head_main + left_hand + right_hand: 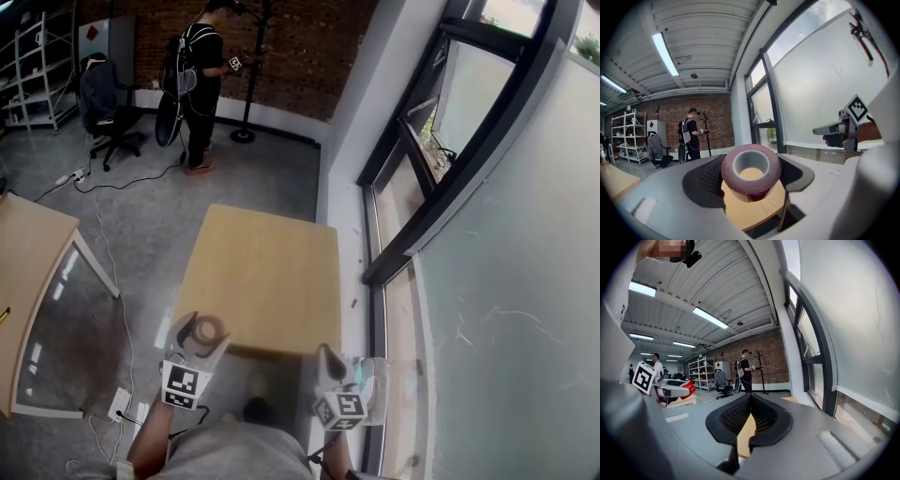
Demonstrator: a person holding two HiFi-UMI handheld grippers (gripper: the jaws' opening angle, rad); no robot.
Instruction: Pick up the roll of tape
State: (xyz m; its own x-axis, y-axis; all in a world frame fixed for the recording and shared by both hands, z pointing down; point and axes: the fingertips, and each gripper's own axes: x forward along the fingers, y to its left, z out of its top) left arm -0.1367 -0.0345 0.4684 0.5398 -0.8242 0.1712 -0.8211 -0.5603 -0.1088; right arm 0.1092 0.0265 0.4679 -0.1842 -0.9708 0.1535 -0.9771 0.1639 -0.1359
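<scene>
The roll of tape (751, 171) is dark red with a grey core, and it sits crosswise between the black pads of my left gripper (195, 336), which is shut on it. In the head view the tape (208, 330) hangs just over the near left corner of the light wooden table (267, 272). My right gripper (328, 358) is held off the table's near right corner, its jaws shut with nothing between them. In the right gripper view the pads (761, 416) meet at the tip, and the left gripper with the tape (689, 388) shows at the left.
A second wooden table (23, 272) stands at the left, with cables and a power strip (119, 403) on the floor between. A tilted-open window frame (441, 159) runs along the right. A person (202, 84) and an office chair (108, 108) are far back.
</scene>
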